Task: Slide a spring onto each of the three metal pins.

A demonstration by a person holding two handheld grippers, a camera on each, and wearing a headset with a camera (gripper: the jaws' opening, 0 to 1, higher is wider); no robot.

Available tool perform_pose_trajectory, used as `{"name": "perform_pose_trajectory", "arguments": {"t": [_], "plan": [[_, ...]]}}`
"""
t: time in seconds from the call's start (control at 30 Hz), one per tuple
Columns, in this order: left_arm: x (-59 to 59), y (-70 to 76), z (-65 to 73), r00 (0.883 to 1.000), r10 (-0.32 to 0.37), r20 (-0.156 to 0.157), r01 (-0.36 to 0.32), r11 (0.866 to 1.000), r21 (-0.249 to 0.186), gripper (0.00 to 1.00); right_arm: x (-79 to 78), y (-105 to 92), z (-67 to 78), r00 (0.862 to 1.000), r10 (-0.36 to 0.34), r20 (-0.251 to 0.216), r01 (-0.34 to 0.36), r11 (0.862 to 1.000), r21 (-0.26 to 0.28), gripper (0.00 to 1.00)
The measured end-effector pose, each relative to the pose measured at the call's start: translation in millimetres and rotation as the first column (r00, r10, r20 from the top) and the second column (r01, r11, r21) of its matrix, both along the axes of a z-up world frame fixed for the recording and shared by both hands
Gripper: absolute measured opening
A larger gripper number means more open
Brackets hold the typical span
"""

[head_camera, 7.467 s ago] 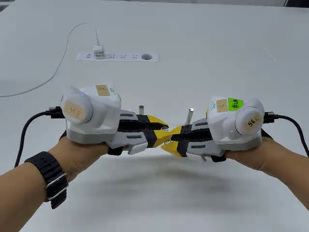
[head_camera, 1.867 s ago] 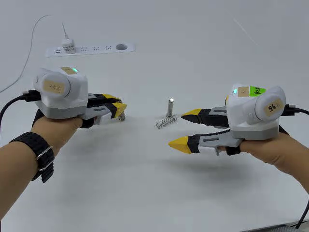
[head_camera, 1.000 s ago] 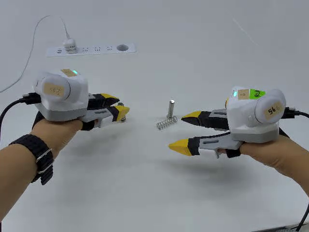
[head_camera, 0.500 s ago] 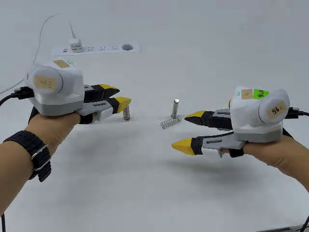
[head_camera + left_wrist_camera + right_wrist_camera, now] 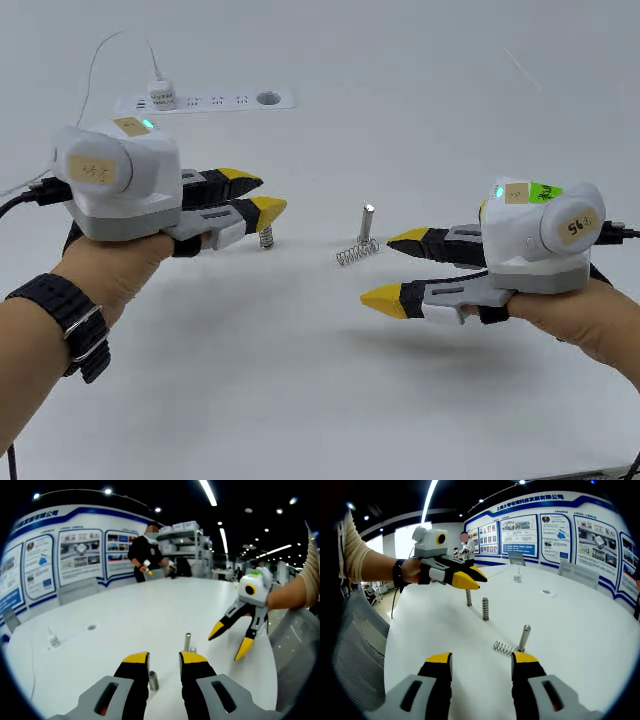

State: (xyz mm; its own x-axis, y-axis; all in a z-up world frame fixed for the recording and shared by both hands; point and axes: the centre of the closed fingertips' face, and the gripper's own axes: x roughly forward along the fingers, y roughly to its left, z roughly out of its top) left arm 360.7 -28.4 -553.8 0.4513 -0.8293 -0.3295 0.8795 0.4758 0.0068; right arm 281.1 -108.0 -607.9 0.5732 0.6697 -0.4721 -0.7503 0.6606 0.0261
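Head view: high, close behind both hands, facing forward and down over desk [image 5: 300, 400] toward power strip [image 5: 205, 101] near far edge.
Left gripper view: low over desk, facing across toward right gripper [image 5: 224, 647].
Right gripper view: low, opposite heading, toward left gripper [image 5: 479, 580].
Shared by all three: bare pin [image 5: 367, 222], desk middle.

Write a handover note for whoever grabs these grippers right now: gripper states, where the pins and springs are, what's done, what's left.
Left gripper: open, empty, held above the work.
Right gripper: wide open, empty, jaws pointing toward the bare pin.
Done: the near sprung pin and the far sprung pin each carry a spring.
The loose spring lies on its side at the bare pin's foot.
Left: pick up the loose spring and slide it onto the bare pin.
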Motion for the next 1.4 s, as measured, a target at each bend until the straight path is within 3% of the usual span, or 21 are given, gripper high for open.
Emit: {"name": "perform_pose_trajectory", "arguments": {"t": [0.27, 0.6, 0.8, 1.0, 1.2, 1.4], "plan": [[-21.4, -12.8, 2.3, 0.999, -0.041, -0.006, 0.041, 0.999, -0.006, 0.23, 1.3, -3.5, 1.8, 1.0, -0.009, 0.005, 0.009, 1.0, 0.002, 0.49], [-49.1, -35.1, -27.6, 0.993, -0.086, -0.076, 0.088, 0.996, 0.021, 0.22, 3.1, -14.1, 7.2, 1.0, -0.021, 0.02, 0.021, 1.0, -0.003, 0.49], [-51.5, -46.1, -43.1, 0.991, -0.082, -0.105, 0.086, 0.996, 0.034, 0.24, 5.2, -19.7, 11.7, 0.999, -0.026, 0.029, 0.026, 1.0, -0.009, 0.5], [-46.0, -51.7, -56.9, 0.989, -0.06, -0.137, 0.066, 0.997, 0.04, 0.25, 3.3, -26.9, 14.7, 0.999, -0.022, 0.03, 0.023, 0.999, -0.028, 0.5], [-38.2, -56.7, -69.3, 0.987, -0.053, -0.15, 0.065, 0.995, 0.074, 0.25, 2.5, -40.0, 10.8, 0.999, -0.027, 0.019, 0.028, 0.999, -0.042, 0.5], [-34.5, -66.5, -78.1, 0.987, -0.065, -0.15, 0.082, 0.991, 0.109, 0.25, 3.0, -41.0, 11.9, 0.999, -0.026, 0.02, 0.027, 0.999, -0.041, 0.52]]}}
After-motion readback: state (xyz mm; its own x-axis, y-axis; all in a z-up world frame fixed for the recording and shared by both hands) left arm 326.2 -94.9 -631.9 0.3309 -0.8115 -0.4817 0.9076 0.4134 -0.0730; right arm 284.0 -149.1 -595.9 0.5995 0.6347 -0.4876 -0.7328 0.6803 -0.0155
